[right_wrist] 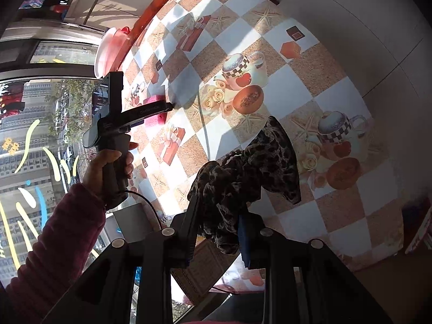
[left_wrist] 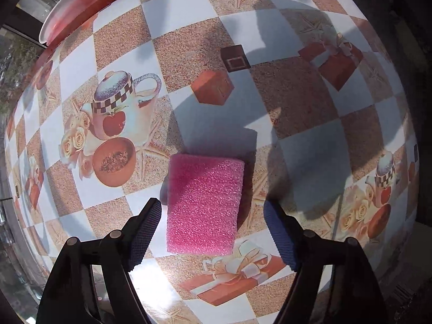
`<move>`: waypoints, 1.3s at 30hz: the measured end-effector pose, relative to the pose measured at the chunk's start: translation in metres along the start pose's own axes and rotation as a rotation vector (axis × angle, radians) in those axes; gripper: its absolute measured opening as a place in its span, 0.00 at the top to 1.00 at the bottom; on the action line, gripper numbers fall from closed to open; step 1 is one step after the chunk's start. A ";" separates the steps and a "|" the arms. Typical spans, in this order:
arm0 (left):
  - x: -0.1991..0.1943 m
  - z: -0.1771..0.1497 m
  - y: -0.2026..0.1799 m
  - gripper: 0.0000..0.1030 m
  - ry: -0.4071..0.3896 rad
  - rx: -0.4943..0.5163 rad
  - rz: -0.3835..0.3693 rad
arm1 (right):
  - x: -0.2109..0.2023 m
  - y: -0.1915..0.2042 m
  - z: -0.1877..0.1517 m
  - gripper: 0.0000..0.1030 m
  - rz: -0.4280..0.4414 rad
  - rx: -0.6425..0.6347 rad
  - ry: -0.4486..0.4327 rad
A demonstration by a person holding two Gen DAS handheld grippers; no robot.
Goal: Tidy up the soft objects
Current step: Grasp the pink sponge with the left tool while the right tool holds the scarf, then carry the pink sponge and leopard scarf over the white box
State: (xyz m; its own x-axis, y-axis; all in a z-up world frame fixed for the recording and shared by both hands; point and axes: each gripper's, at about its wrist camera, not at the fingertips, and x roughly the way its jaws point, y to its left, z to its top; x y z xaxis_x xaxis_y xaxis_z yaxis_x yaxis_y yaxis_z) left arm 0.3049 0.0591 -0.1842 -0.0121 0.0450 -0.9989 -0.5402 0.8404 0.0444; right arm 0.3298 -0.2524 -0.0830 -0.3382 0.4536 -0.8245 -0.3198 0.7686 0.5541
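Judging by the scene, sorting is mid-way: the pink sponge (left_wrist: 204, 205) lies flat on the checked counter (left_wrist: 310, 162), not yet grasped; the left tool (left_wrist: 213, 229) hovers over it, fingers spread wide either side, angled down, neither touching; right of the sponge, the right tool (right_wrist: 216, 232) is clamped on a dark patterned cloth (right_wrist: 243, 172), lifted above the counter and draping forward.

Right hand-held gripper (right_wrist: 216, 232) clamping dark patterned cloth (right_wrist: 243, 178), left hand-held gripper (right_wrist: 168, 105) over pink sponge (right_wrist: 155, 120), checkered table (right_wrist: 334, 102)
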 end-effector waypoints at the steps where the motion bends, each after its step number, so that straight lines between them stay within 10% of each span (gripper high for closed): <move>1: -0.003 -0.001 -0.001 0.52 -0.005 0.003 -0.005 | 0.000 0.002 0.000 0.74 -0.002 -0.006 0.001; 17: -0.106 -0.095 0.027 0.52 -0.230 -0.020 0.033 | 0.005 0.064 -0.036 0.74 -0.062 -0.203 -0.023; 39: -0.186 -0.310 0.091 0.53 -0.346 -0.204 -0.009 | 0.044 0.183 -0.148 0.74 -0.095 -0.494 0.033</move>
State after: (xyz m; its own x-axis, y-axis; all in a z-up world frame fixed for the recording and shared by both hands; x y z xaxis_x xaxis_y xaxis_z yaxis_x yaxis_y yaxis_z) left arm -0.0031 -0.0407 0.0012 0.2589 0.2471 -0.9338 -0.6951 0.7189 -0.0025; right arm 0.1255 -0.1579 -0.0010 -0.3127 0.3711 -0.8744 -0.7284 0.4972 0.4715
